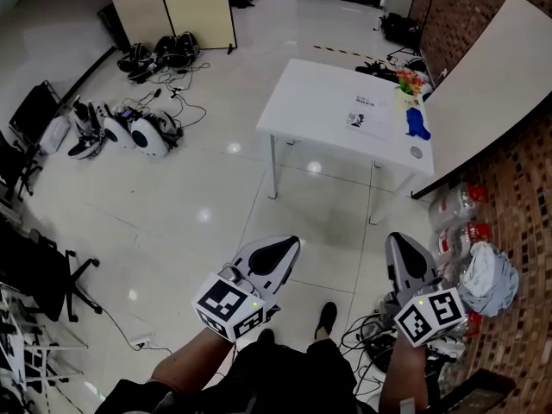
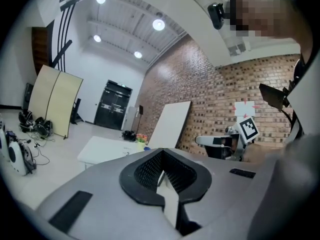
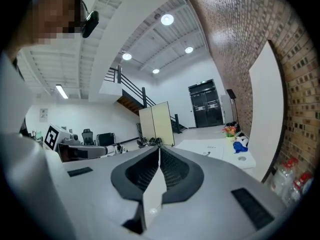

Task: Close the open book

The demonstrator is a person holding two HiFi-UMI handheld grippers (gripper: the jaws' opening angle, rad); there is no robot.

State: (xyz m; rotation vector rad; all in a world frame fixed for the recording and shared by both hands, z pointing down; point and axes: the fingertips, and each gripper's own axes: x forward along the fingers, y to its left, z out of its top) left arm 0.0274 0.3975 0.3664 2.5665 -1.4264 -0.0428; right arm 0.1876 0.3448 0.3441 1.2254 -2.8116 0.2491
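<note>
Grey left gripper (image 1: pixel 289 247), black-white marker cube (image 1: pixel 229 307)

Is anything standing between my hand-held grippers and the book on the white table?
Nothing visible does. Only floor lies between the left hand-held gripper, the right hand-held gripper and the table bearing the book.

The open book (image 1: pixel 366 121) seems too small to judge.

right gripper (image 3: pixel 159 148) fingers (image 3: pixel 173 172) together, nothing between | white table (image 3: pixel 200 147) ahead right | left gripper (image 3: pixel 75 153) far left
</note>
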